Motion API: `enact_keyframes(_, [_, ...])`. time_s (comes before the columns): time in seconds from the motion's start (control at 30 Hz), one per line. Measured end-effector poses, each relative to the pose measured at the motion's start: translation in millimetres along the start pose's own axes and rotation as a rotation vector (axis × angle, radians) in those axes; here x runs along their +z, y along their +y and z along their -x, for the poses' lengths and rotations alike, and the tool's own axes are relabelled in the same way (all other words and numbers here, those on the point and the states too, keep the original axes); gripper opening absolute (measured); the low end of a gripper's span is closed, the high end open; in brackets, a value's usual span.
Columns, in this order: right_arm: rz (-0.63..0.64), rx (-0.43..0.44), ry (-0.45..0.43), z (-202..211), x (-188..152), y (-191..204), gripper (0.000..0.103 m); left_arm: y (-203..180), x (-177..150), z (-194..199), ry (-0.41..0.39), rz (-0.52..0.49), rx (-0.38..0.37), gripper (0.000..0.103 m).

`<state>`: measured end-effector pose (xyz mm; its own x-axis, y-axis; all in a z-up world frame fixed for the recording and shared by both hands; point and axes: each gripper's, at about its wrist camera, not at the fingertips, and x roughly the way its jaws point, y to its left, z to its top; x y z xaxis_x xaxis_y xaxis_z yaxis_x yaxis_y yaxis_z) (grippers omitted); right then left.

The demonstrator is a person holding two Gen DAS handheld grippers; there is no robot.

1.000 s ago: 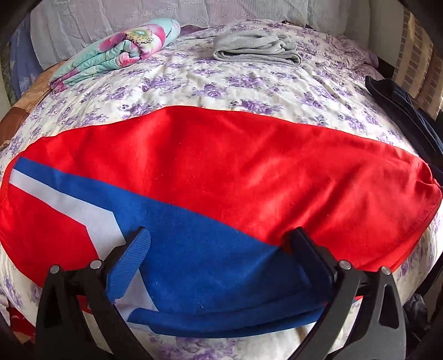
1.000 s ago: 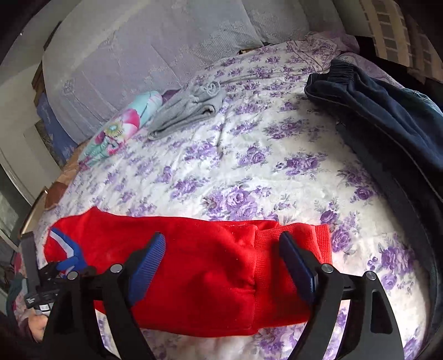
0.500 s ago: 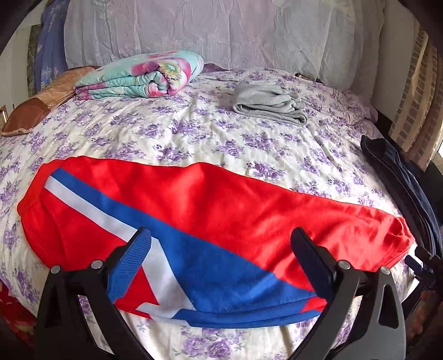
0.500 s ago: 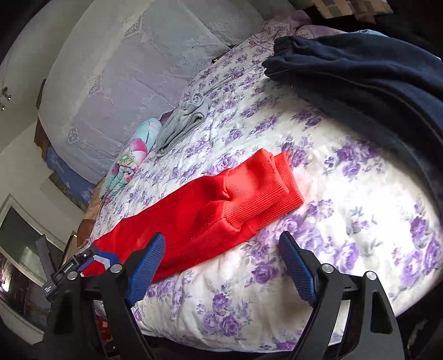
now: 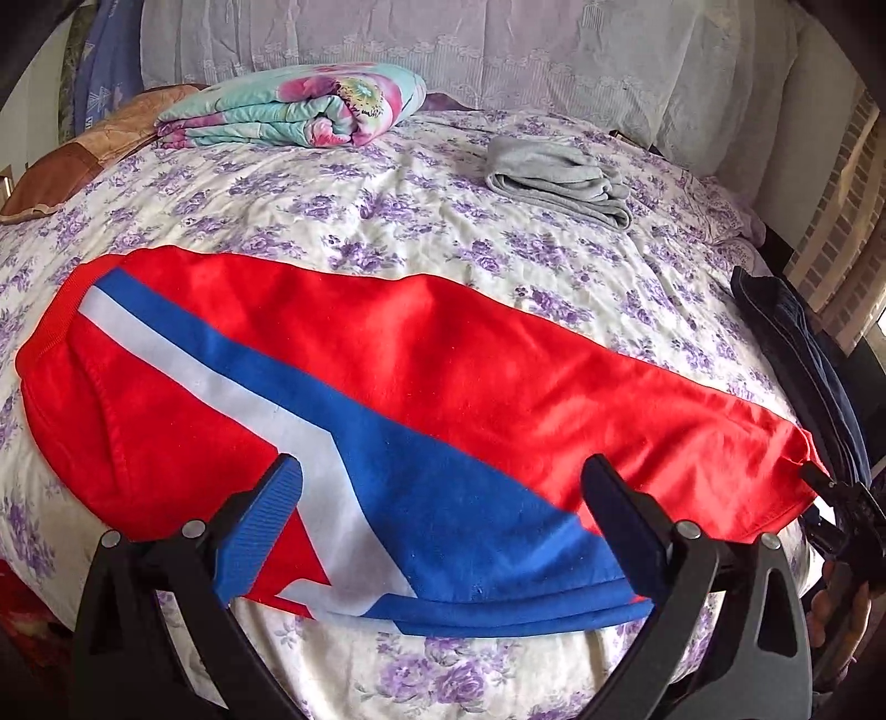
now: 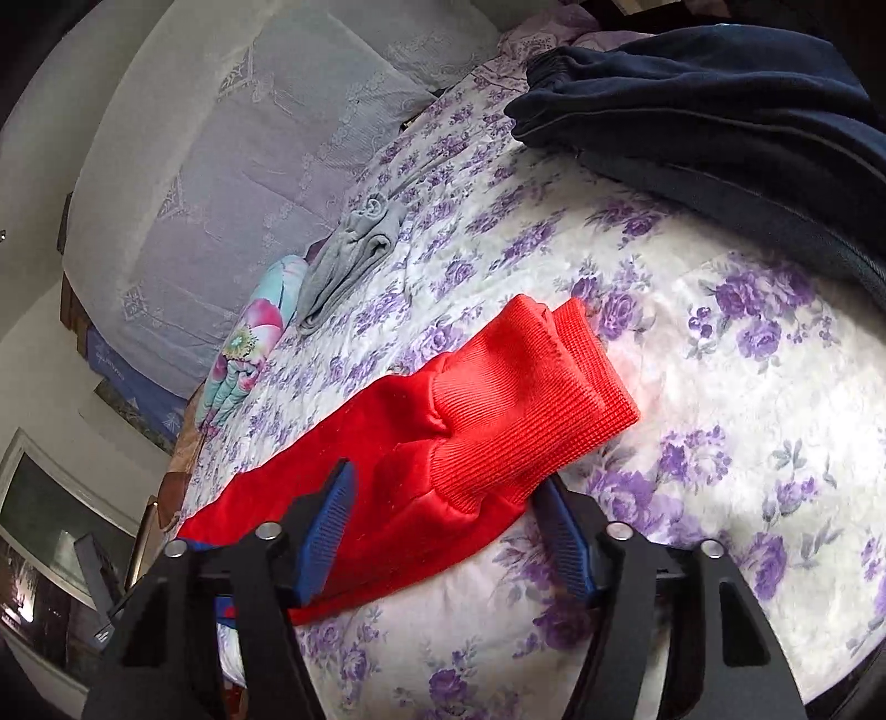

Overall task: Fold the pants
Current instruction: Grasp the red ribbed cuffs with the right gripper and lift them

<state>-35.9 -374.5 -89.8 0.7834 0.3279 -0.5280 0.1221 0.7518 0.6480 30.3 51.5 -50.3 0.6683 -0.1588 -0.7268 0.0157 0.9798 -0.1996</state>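
Observation:
Red pants (image 5: 443, 365) with a blue and white stripe lie flat, folded lengthwise, across the near side of the flowered bed (image 5: 387, 221). My left gripper (image 5: 443, 526) is open above the blue part near the front edge, holding nothing. In the right wrist view the ribbed red cuffs (image 6: 531, 387) lie stacked on the bed. My right gripper (image 6: 448, 531) is open with its fingers either side of the leg just behind the cuffs, gripping nothing. The right gripper also shows in the left wrist view (image 5: 841, 498) at the cuff end.
A folded grey garment (image 5: 559, 177) and a rolled flowered quilt (image 5: 299, 105) lie at the back of the bed. Dark navy pants (image 6: 720, 122) lie along the right side. A lace-covered headboard (image 5: 498, 50) stands behind.
Both grippers have pulled back from the pants. The right gripper has tilted and come closer to the cuffs, its fingers now narrower around the leg. The pants lie still.

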Motion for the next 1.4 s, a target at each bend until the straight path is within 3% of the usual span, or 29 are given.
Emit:
enact_keyframes(0.07, [0.026,-0.009,-0.02,2,-4,0,0.032,-3,-3,1,-0.001,-0.025,0.0,0.099])
enact_keyframes(0.2, [0.078,-0.04,-0.053,8,-9,5,0.03,-37,-7,-6,0.009,-0.143,-0.008,0.099])
enact_keyframes(0.27, [0.078,-0.047,-0.054,9,-10,4,0.03,-65,-3,-13,-0.026,-0.253,0.072,0.099])
enact_keyframes(0.33, [0.082,-0.048,-0.055,10,-11,3,0.03,-85,4,-29,-0.076,-0.353,0.209,0.099])
enact_keyframes(0.4, [0.089,-0.048,-0.055,11,-12,2,0.03,-88,14,-51,-0.077,-0.38,0.291,0.099])
enact_keyframes(0.47, [0.092,-0.047,-0.054,11,-14,0,0.03,-86,17,-75,0.025,-0.381,0.26,0.097])
enact_keyframes(0.53, [0.101,-0.046,-0.057,11,-14,0,0.03,-87,15,-72,-0.003,-0.379,0.238,0.097])
enact_keyframes(0.63, [0.114,-0.051,-0.057,10,-14,0,0.03,-97,18,-49,-0.061,-0.357,0.134,0.097])
enact_keyframes(0.7, [0.118,-0.053,-0.057,10,-14,1,0.03,-112,16,-50,-0.088,-0.422,0.176,0.098])
enact_keyframes(0.77, [0.109,-0.047,-0.056,10,-14,1,0.03,-118,7,-81,0.027,-0.494,0.227,0.099])
enact_keyframes(0.8, [0.103,-0.042,-0.057,11,-13,1,0.03,-114,5,-78,-0.016,-0.47,0.211,0.099])
enact_keyframes(0.93, [0.122,-0.044,-0.081,21,-8,15,0.03,-109,8,-79,-0.001,-0.452,0.187,0.099])
enact_keyframes(1.4, [0.479,-0.159,-0.195,31,-1,129,0.029,-103,6,-75,-0.009,-0.424,0.155,0.099])
